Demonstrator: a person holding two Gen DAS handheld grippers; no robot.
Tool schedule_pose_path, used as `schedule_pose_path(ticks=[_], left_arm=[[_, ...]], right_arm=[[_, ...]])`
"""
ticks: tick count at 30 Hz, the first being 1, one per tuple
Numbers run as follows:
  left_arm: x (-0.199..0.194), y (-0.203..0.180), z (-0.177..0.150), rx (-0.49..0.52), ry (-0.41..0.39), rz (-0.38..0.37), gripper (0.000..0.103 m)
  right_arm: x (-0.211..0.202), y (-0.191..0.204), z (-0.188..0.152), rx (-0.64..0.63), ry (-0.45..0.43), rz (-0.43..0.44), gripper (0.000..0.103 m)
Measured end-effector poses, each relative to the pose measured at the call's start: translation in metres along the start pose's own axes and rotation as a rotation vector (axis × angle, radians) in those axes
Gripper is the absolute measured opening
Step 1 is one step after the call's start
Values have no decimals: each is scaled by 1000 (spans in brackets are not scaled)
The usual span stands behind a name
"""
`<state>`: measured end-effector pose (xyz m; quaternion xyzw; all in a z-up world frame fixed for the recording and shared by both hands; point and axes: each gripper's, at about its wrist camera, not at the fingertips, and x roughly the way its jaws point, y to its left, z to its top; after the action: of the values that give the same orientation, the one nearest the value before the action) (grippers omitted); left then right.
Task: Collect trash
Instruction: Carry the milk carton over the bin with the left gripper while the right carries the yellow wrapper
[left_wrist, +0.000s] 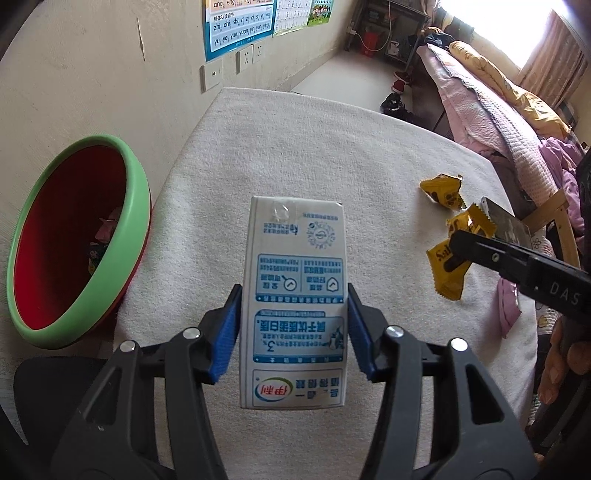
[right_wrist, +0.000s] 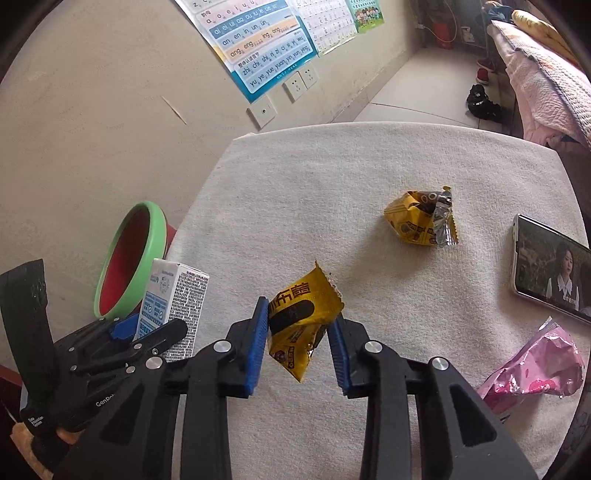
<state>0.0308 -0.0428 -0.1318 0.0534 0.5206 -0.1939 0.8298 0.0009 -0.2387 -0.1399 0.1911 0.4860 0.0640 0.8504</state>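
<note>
My left gripper (left_wrist: 294, 325) is shut on a white and blue milk carton (left_wrist: 295, 295) and holds it above the white table (left_wrist: 295, 147). The carton also shows in the right wrist view (right_wrist: 173, 302), held by the left gripper (right_wrist: 147, 332). My right gripper (right_wrist: 298, 341) is shut on a yellow snack wrapper (right_wrist: 301, 325) just above the table (right_wrist: 332, 166). This wrapper shows in the left wrist view (left_wrist: 445, 271) at the tip of the right gripper (left_wrist: 461, 247). A second yellow wrapper (right_wrist: 421, 219) lies further out. A red bin with a green rim (left_wrist: 74, 240) stands left of the table, with trash inside.
A phone (right_wrist: 550, 266) with a lit screen lies at the table's right edge. A pink wrapper (right_wrist: 535, 373) lies near the front right. The wall with posters and sockets (right_wrist: 295, 85) runs along the left. A bed (left_wrist: 498, 110) stands to the right.
</note>
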Motion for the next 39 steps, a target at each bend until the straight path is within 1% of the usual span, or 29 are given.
schedule_pose_path(ticks=[7, 11, 15, 18, 21, 28, 33, 39], left_arm=[[-11, 7, 8, -22, -35, -5, 51], [-21, 19, 13, -44, -64, 4, 51], [-30, 34, 16, -73, -92, 19, 51], [-38, 47, 16, -74, -116, 44, 51], [-45, 61, 15, -71, -131, 77, 51], [-58, 95, 15, -107, -166, 118, 51], [-65, 119, 16, -136, -189, 138, 51], [-71, 155, 14, -195, -196, 167, 51]], right_arm=[[2, 24, -5, -63, 10, 25, 31], [2, 38, -6, -95, 3, 36, 31], [7, 49, -9, -119, 15, 51, 31], [9, 56, -8, -114, 19, 82, 31], [10, 67, -6, -138, 17, 82, 31], [21, 95, -5, -179, 35, 96, 32], [35, 125, 2, -200, 48, 139, 33], [57, 173, 14, -243, 69, 205, 33]])
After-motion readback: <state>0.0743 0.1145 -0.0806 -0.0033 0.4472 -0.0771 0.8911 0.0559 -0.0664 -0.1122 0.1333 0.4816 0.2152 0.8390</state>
